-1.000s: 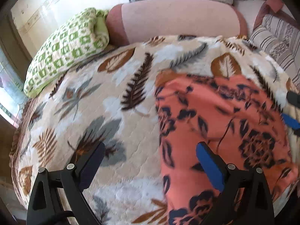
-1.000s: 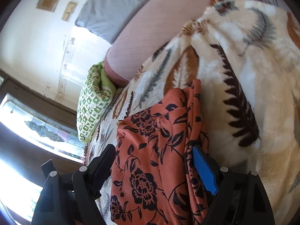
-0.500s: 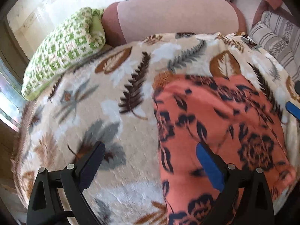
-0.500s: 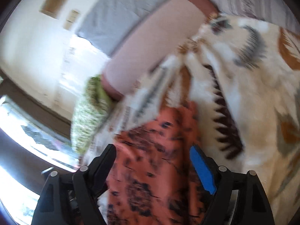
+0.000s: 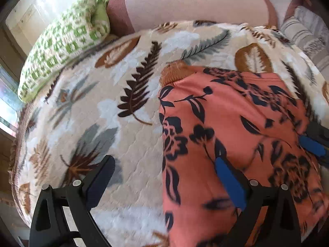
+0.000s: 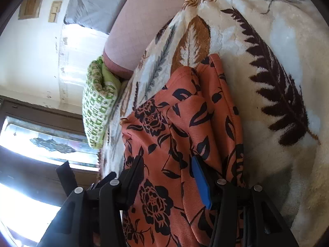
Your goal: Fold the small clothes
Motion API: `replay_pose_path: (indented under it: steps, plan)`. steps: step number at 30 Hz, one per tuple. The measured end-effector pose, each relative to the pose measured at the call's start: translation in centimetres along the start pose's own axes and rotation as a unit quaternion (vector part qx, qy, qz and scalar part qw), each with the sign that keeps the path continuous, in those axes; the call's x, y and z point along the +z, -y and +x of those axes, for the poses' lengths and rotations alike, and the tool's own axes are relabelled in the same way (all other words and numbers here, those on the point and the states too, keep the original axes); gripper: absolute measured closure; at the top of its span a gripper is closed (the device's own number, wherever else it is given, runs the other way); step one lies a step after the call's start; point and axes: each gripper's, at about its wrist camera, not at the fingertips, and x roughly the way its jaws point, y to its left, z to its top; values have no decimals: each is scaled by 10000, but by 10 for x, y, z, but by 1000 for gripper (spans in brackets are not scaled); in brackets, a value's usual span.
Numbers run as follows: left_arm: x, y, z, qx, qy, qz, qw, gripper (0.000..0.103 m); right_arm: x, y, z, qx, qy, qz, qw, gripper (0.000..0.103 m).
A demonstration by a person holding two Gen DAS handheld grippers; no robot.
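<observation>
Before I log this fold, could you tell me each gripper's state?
Left gripper: open, holding nothing.
Right gripper: jaws closing around the orange floral garment; grip unclear.

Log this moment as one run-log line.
task: fold clothes | orange floral garment on leaf-print blanket | left gripper open over garment edge | right gripper closing around garment fold

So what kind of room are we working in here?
Most likely a bedroom: the orange floral garment lies on a leaf-print blanket spread over a bed, with a green patterned pillow and a pink bolster at its head.
</observation>
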Motion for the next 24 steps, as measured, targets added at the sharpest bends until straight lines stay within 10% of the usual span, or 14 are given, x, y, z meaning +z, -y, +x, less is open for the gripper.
replay_pose_path:
  steps: [14,24]
  plan:
    - [-60,-55,-41,-1205,57,-693,9903,5,-30,-12,-56,-124,535,-180,9983,19]
    - [-58,-33,-16,-1691,-406,-877,9808,5,-30,21,-54,-624,103,367,9973,19]
